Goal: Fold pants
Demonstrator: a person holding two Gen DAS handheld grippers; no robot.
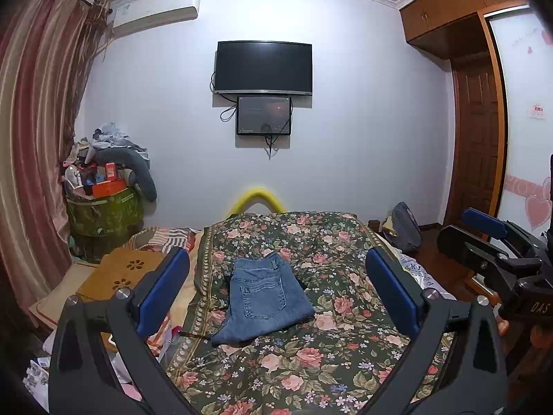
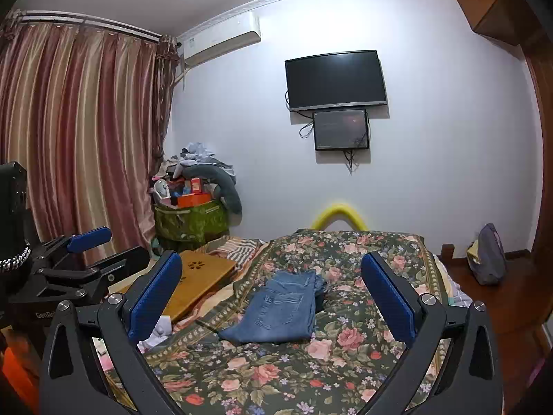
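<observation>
Blue jeans [image 1: 264,299] lie folded into a compact bundle, back pocket up, on the floral bedspread [image 1: 311,363]. They also show in the right wrist view [image 2: 281,307]. My left gripper [image 1: 276,290] is open and empty, held above the bed short of the jeans. My right gripper [image 2: 271,297] is open and empty, at a similar height. The right gripper shows at the right edge of the left wrist view [image 1: 490,238]. The left gripper shows at the left of the right wrist view [image 2: 86,245].
A wooden lap desk [image 1: 117,273] lies left of the bedspread. A green bag piled with clutter [image 1: 103,207] stands by the curtain. A grey bag [image 2: 489,259] sits on the floor at the right. A TV [image 1: 264,67] hangs on the far wall.
</observation>
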